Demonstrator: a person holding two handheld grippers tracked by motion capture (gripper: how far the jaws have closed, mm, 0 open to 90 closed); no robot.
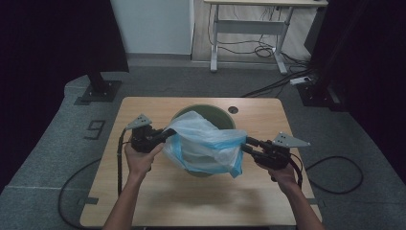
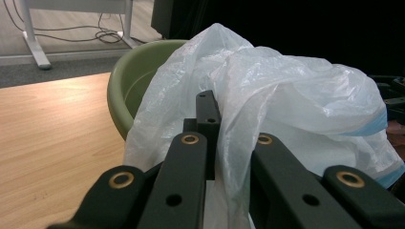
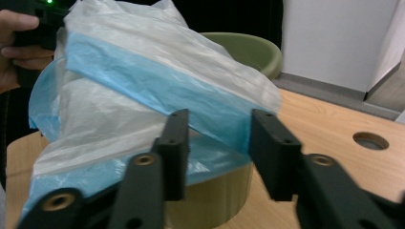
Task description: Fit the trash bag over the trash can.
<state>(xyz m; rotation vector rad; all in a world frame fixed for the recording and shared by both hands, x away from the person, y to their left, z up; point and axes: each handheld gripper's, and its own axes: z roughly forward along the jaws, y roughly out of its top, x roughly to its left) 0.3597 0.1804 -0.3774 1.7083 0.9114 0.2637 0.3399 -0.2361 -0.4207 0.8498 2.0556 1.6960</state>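
A thin white plastic bag (image 1: 206, 141) with a blue band hangs stretched over a round green bin (image 1: 210, 111) in the middle of the wooden table (image 1: 143, 191). My left gripper (image 1: 170, 133) is at the bag's left edge, shut on the film. In the left gripper view the bag (image 2: 286, 86) is pinched between the jaws of that gripper (image 2: 224, 119), with the bin (image 2: 124, 90) behind. My right gripper (image 1: 246, 143) is at the bag's right corner. In the right gripper view it (image 3: 224, 143) stands open, the blue-banded bag (image 3: 143, 81) edge lying loose between its jaws above the bin (image 3: 248, 50).
A round cable hole (image 1: 233, 109) sits in the table behind the bin. Beyond the table stand a black stand base (image 1: 98, 88) at the left and a desk frame (image 1: 249, 28) with floor cables. The person's left hand (image 3: 14, 52) shows far off in the right gripper view.
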